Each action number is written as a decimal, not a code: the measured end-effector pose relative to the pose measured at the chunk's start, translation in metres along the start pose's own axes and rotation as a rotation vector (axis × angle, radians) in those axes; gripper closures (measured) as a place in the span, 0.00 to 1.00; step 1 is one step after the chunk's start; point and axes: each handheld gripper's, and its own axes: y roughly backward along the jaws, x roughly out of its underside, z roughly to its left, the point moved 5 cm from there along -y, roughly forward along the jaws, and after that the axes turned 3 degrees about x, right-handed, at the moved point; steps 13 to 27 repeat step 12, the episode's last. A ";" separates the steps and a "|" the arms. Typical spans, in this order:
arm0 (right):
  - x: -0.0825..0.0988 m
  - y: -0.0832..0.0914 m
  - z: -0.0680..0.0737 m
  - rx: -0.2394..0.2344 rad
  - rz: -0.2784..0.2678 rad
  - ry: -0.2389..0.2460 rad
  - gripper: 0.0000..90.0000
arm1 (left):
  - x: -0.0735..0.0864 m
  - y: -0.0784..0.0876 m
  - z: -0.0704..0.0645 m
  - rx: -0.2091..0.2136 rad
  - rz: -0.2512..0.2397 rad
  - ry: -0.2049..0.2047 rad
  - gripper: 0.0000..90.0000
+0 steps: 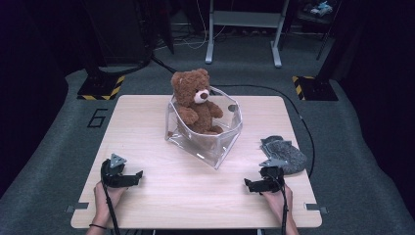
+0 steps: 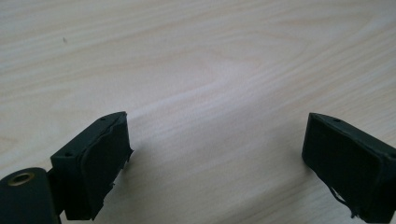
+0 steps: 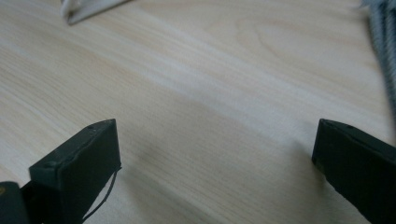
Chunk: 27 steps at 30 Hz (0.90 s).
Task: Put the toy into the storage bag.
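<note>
A brown teddy bear point(image 1: 195, 100) sits upright in a clear plastic bin point(image 1: 222, 142) at the middle of the wooden table point(image 1: 147, 127). A grey knitted cloth point(image 1: 286, 152) lies at the table's right side; its edge point(image 3: 385, 42) also runs down the right of the right gripper view. My left gripper point(image 1: 137, 176) rests near the front left, open, with bare wood between its jaws point(image 2: 217, 163). Near the front right, just in front of the grey cloth, my right gripper point(image 1: 248, 185) is open too, with nothing between its jaws point(image 3: 217, 168).
A corner of the clear bin point(image 3: 81, 9) shows at the top left of the right gripper view. Beyond the table stand a grey metal frame point(image 1: 244, 29) and yellow-black striped floor plates point(image 1: 103, 88). A black cable point(image 1: 298, 117) loops past the right edge.
</note>
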 end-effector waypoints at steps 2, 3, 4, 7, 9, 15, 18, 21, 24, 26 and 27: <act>0.002 -0.001 0.000 0.029 -0.015 0.032 0.00 | 0.001 0.001 0.001 -0.005 0.006 -0.009 0.08; 0.002 -0.002 0.001 0.036 -0.012 0.033 0.00 | 0.001 0.002 0.001 0.009 0.018 -0.002 0.08; 0.002 -0.003 0.000 0.047 -0.022 0.056 0.00 | 0.001 0.001 0.001 0.014 0.017 0.004 0.08; 0.002 -0.003 0.000 0.047 -0.032 0.051 0.00 | 0.001 0.001 0.001 0.015 0.018 0.004 0.08; 0.002 -0.004 0.000 0.049 -0.035 0.054 0.00 | 0.001 0.001 0.001 0.016 0.019 0.005 0.08; 0.002 -0.004 -0.001 0.054 -0.035 0.052 0.00 | 0.001 0.001 0.001 0.009 0.023 0.003 0.08; 0.002 -0.004 -0.001 0.054 -0.035 0.052 0.00 | 0.001 0.001 0.001 0.009 0.023 0.003 0.08; 0.002 -0.004 -0.001 0.054 -0.035 0.052 0.00 | 0.001 0.001 0.001 0.009 0.023 0.003 0.08; 0.002 -0.004 -0.001 0.054 -0.035 0.052 0.00 | 0.001 0.001 0.001 0.009 0.023 0.003 0.08; 0.002 -0.004 -0.001 0.054 -0.035 0.052 0.00 | 0.001 0.001 0.001 0.009 0.023 0.003 0.08; 0.002 -0.004 -0.001 0.054 -0.035 0.052 0.00 | 0.001 0.001 0.001 0.009 0.023 0.003 0.08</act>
